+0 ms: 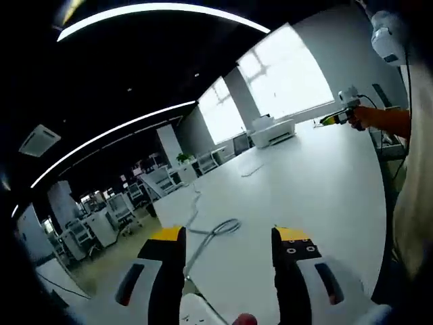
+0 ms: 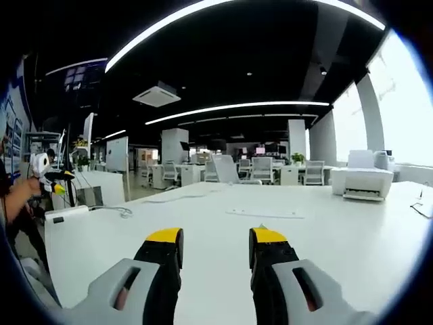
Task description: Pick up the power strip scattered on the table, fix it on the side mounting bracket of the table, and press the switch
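**Both tools spread, nothing held yet**

Left tool (image 1: 229,238) and right tool (image 2: 208,238) hover with jaws apart over the white desk (image 1: 318,189). A grey cable (image 1: 215,230) loops near the desk's edge; its power strip isn't clearly visible. Likely rigid and light: grip the body, not the limp cable.

An open-plan office: long white table (image 2: 325,237), printer (image 2: 362,181), rows of desks and chairs (image 2: 260,169), ceiling light strips (image 2: 237,107), big windows (image 1: 287,74).
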Available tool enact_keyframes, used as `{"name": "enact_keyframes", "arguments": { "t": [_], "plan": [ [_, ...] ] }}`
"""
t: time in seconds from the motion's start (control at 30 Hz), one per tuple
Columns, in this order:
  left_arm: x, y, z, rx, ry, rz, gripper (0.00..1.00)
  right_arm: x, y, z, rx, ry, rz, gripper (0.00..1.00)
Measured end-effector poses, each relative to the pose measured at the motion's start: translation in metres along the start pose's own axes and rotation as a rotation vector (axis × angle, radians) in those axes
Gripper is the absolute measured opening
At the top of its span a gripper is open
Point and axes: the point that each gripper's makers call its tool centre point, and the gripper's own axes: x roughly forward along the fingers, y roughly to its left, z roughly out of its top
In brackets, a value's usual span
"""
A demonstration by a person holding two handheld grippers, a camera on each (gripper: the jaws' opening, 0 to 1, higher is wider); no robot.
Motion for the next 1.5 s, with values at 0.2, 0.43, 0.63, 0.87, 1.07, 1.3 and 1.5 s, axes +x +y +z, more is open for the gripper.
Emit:
{"name": "enact_keyframes", "arguments": {
  "t": [0.2, 0.43, 0.63, 0.87, 1.07, 1.3, 1.5],
  "plan": [
    [0.007, -0.006, 0.020, -0.103, -0.127, 0.013, 0.56, -0.001, -0.002, -0.003, -0.026, -0.006, -0.007, 0.37],
    [0.015, -0.003, 0.019, -0.151, -0.162, 0.090, 0.62, -0.005, 0.003, -0.003, -0.061, -0.041, 0.000, 0.41],
    [0.028, -0.001, 0.014, -0.172, -0.168, 0.166, 0.65, -0.008, 0.009, -0.001, -0.067, -0.069, -0.001, 0.44],
    [0.030, -0.005, 0.013, -0.248, -0.184, 0.232, 0.65, -0.013, 0.007, 0.000, -0.058, -0.098, -0.064, 0.46],
    [0.028, -0.007, 0.005, -0.261, -0.164, 0.306, 0.65, -0.019, -0.003, 0.003, -0.042, -0.131, -0.156, 0.49],
    [0.026, -0.011, -0.003, -0.295, -0.134, 0.386, 0.68, -0.022, -0.010, -0.003, -0.011, -0.147, -0.190, 0.59],
    [0.026, -0.011, -0.010, -0.341, -0.136, 0.452, 0.73, -0.022, -0.008, -0.007, -0.018, -0.161, -0.186, 0.70]
  ]
}}
